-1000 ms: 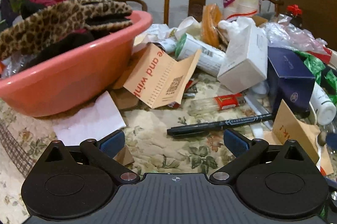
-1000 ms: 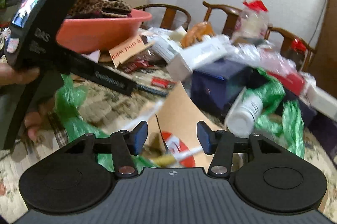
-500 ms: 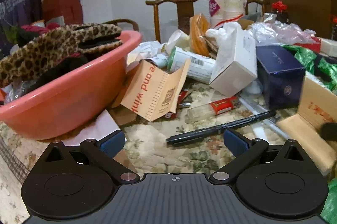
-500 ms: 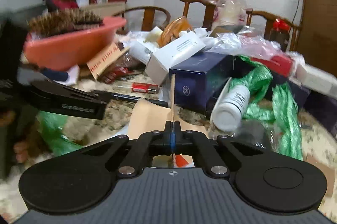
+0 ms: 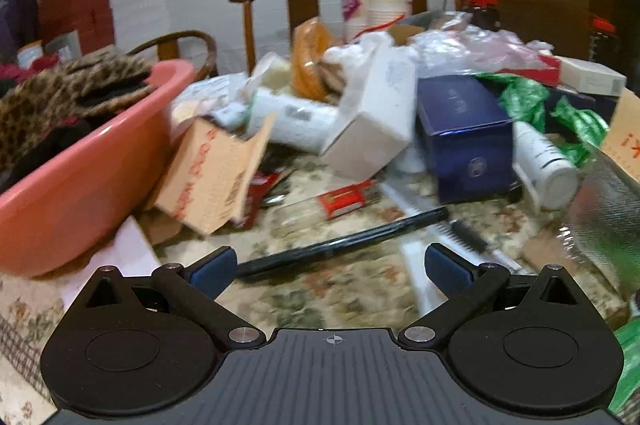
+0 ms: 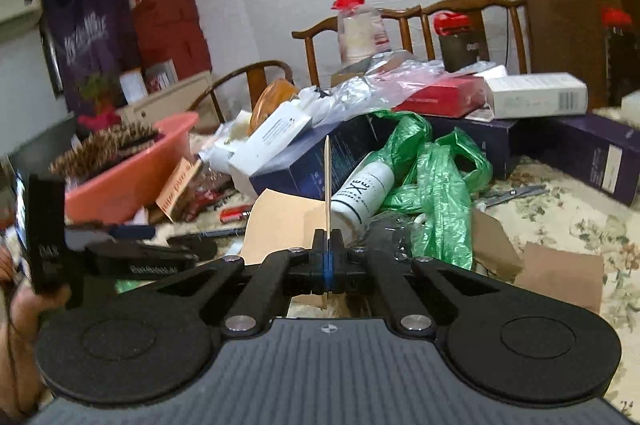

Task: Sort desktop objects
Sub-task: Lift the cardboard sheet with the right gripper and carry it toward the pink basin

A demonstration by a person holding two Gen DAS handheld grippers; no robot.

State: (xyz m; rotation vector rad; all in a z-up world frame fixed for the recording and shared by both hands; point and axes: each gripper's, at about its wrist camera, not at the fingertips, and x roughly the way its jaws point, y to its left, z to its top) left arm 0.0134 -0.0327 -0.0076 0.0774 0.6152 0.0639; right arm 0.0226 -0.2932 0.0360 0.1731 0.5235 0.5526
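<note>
A white brick wall and wooden chairs point(image 6: 400, 25) stand behind a desk point(image 5: 340, 289) under a floral cloth, heaped with clutter. The right gripper point(image 6: 327, 257) has its jaws clamped together on a thin wooden stick point(image 6: 327, 181), held upright above the desk's near edge. The left gripper point(image 5: 327, 267) hangs with jaws wide apart over a black pen point(image 5: 344, 239). A pink basin point(image 5: 80, 177) sits at the desk's left edge.

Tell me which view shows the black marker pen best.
Left wrist view: the black marker pen lies nearly full length on the floral cloth ahead of the open left gripper. In the right wrist view only a blurred piece shows.
</note>
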